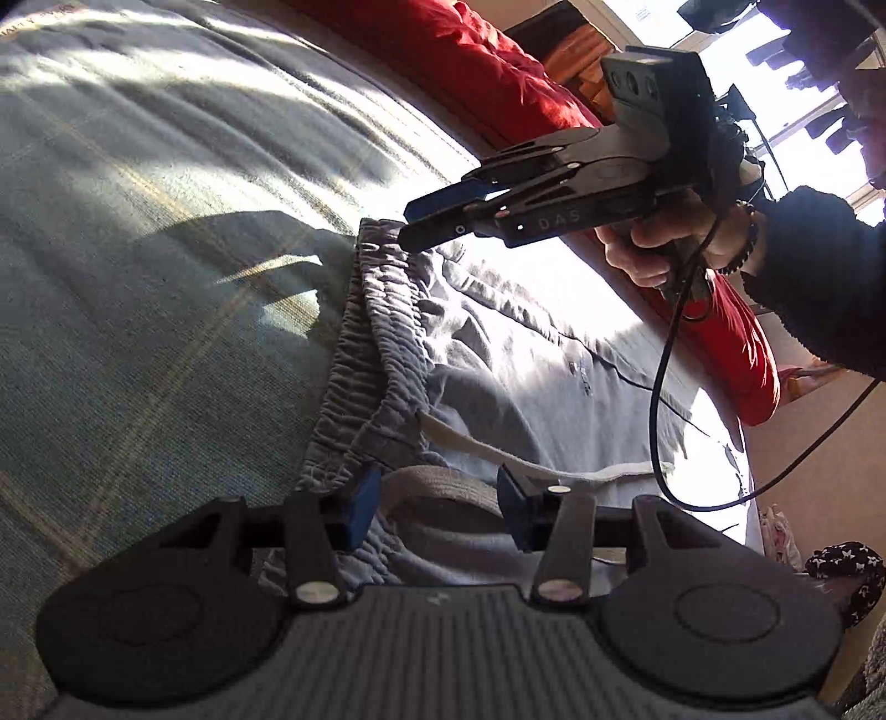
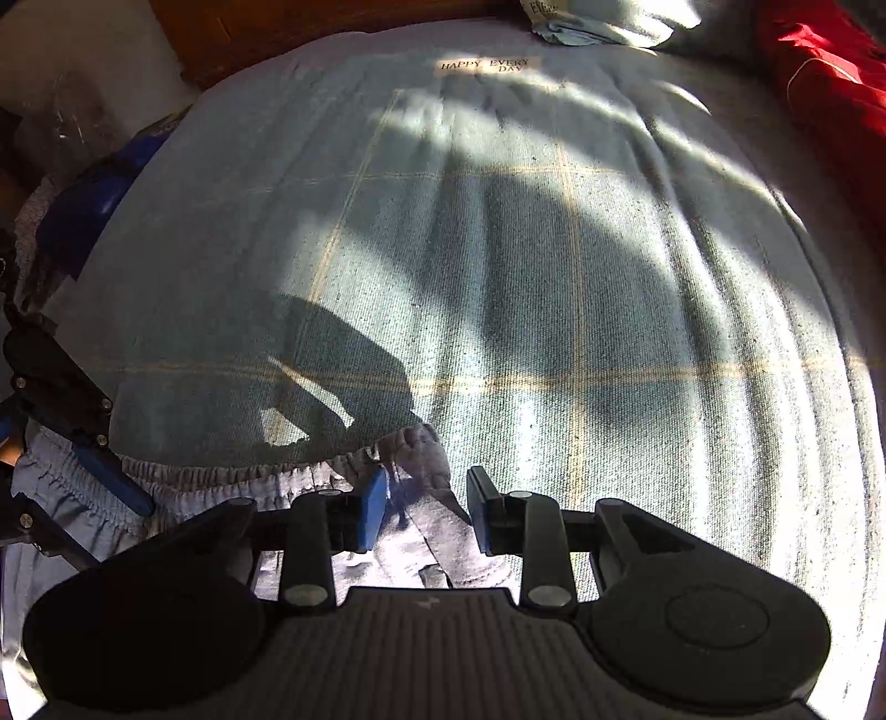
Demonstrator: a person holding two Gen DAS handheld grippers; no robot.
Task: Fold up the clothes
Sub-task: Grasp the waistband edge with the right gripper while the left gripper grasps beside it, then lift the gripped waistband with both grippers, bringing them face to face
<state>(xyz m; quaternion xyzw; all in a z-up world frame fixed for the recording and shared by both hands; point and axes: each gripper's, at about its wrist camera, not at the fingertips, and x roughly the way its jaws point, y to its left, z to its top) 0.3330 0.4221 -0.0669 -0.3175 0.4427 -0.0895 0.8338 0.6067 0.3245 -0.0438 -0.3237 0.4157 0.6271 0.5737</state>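
Grey sweatpants (image 1: 554, 365) lie flat on the bed, their gathered elastic waistband (image 1: 376, 354) running away from my left gripper (image 1: 437, 507). That gripper stands open low over the near end of the waistband, with a loop of pale drawstring (image 1: 498, 459) between its blue pads. My right gripper (image 2: 426, 507) is open over the far waistband corner (image 2: 421, 454), which bunches up between its pads. In the left wrist view the right gripper (image 1: 412, 221) points down at that corner, held by a hand (image 1: 664, 243). One blue finger (image 2: 113, 479) of the left gripper rests across the waistband.
The bed cover (image 2: 554, 249) is blue-green with thin yellow check lines and a "HAPPY EVERY DAY" label (image 2: 487, 65). A red quilt (image 1: 487, 72) lies along the far side. A black cable (image 1: 659, 387) hangs from the right gripper over the pants. A wooden headboard (image 2: 277, 33) stands beyond.
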